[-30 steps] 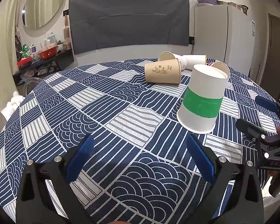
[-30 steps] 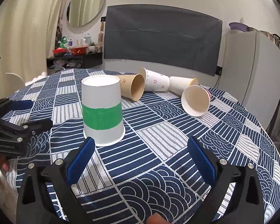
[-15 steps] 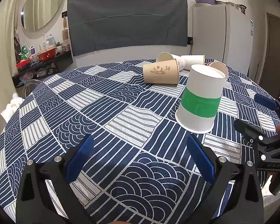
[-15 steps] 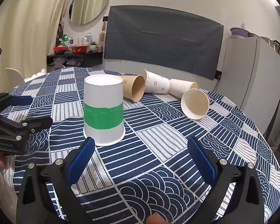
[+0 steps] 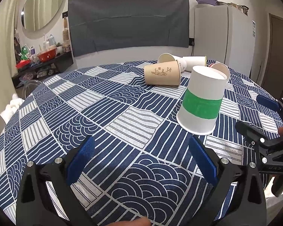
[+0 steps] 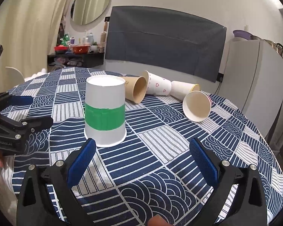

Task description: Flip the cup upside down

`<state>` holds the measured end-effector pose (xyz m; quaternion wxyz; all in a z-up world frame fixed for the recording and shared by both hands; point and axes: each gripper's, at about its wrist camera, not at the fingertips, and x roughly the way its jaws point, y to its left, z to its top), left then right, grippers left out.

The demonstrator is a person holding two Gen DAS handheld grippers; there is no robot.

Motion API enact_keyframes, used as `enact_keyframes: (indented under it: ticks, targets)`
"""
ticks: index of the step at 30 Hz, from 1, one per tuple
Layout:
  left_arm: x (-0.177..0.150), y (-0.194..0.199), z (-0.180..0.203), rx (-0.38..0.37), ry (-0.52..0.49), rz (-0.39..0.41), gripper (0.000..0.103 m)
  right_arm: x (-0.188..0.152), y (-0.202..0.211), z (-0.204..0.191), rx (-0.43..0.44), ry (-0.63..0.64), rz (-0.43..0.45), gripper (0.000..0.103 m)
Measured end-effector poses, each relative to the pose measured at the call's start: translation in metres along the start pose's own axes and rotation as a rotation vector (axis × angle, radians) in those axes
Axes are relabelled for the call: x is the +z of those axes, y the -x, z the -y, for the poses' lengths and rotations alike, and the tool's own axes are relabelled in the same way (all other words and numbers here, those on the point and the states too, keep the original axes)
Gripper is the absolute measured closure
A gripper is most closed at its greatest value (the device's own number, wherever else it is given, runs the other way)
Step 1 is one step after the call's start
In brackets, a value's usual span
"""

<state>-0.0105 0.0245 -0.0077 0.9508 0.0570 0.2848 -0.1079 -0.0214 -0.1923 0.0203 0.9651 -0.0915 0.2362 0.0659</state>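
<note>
A white paper cup with a green band [image 5: 201,101] stands upside down, rim on the tablecloth; it also shows in the right wrist view [image 6: 105,111]. My left gripper [image 5: 141,162] is open and empty, low over the cloth, with the cup ahead to its right. My right gripper [image 6: 141,160] is open and empty, with the cup just beyond its left finger [image 6: 81,162]. Each gripper shows in the other's view: the right one [image 5: 262,113] at the right edge, the left one [image 6: 28,111] at the left edge.
Several paper cups lie on their sides at the far side of the round table: a brown one [image 5: 162,75], a heart-print one [image 6: 157,83], a plain white one [image 6: 184,88] and one with its mouth toward me [image 6: 197,106]. A white fridge [image 6: 254,75] stands behind.
Both grippers have drawn back and risen slightly from the cup. The cup stands still, upside down.
</note>
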Motion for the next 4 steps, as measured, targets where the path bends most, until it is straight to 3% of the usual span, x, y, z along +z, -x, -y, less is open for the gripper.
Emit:
enact_keyframes:
  ticks: [4]
  targets:
    - [-0.0006, 0.0015, 0.0056, 0.037, -0.033, 0.013, 0.006, -0.0001, 0.0001, 0.0, -0.001, 0.0, 0.001, 0.008]
